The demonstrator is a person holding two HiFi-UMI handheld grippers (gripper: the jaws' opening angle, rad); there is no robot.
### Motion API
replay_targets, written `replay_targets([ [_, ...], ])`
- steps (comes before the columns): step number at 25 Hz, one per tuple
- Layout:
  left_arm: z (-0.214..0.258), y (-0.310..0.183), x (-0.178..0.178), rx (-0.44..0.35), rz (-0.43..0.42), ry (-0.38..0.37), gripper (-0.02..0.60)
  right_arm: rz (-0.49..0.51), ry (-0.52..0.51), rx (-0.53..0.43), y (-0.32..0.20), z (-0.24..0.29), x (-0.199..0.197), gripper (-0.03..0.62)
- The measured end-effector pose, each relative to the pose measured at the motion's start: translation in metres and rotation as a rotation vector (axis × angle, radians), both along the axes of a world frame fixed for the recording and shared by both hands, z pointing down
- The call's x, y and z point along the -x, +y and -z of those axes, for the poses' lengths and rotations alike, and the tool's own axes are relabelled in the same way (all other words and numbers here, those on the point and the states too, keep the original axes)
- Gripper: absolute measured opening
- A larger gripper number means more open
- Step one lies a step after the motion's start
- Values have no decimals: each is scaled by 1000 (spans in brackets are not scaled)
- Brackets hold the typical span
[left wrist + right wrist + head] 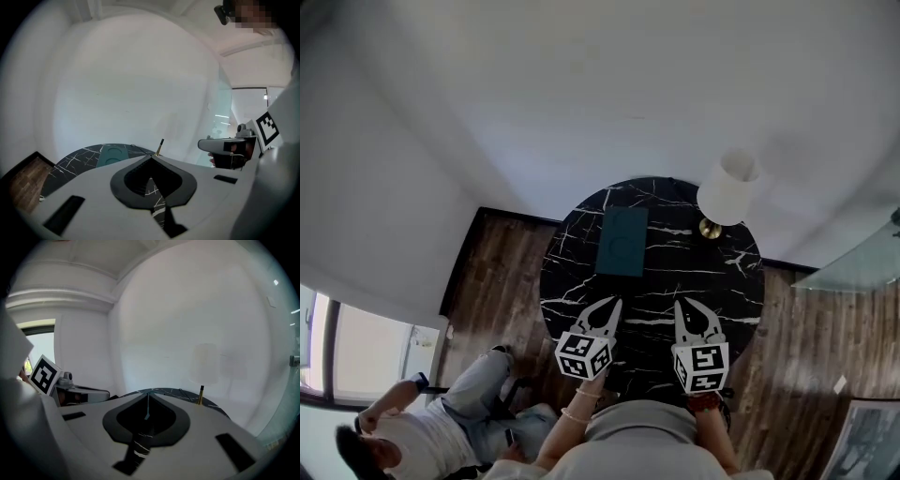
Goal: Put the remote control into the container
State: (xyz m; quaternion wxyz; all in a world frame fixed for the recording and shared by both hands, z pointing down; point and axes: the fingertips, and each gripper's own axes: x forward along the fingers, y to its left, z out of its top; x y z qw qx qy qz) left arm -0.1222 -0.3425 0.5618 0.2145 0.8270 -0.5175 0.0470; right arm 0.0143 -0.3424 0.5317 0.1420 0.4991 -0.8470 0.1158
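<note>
Just rectangular teal container [622, 241], round marbled table [694, 281]

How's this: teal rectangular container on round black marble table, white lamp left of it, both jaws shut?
No: head view shows the white lamp right of the teal rectangular container. Rest holds: container on the round black marble table, left gripper and right gripper jaws shut.

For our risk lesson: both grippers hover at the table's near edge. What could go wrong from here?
The lamp stands near the teal container; a careless reach by the right gripper might topple it. No remote control shows in any view, so the task may stall.
</note>
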Motion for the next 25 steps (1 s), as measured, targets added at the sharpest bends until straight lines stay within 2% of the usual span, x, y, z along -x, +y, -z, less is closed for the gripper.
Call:
replay_targets([
  [14, 85, 27, -14, -194, -9, 47, 6, 67, -48, -58, 11, 25, 25, 14],
  [25, 103, 40, -16, -233, -9, 52, 6, 112, -52, -80, 20, 38, 37, 12],
])
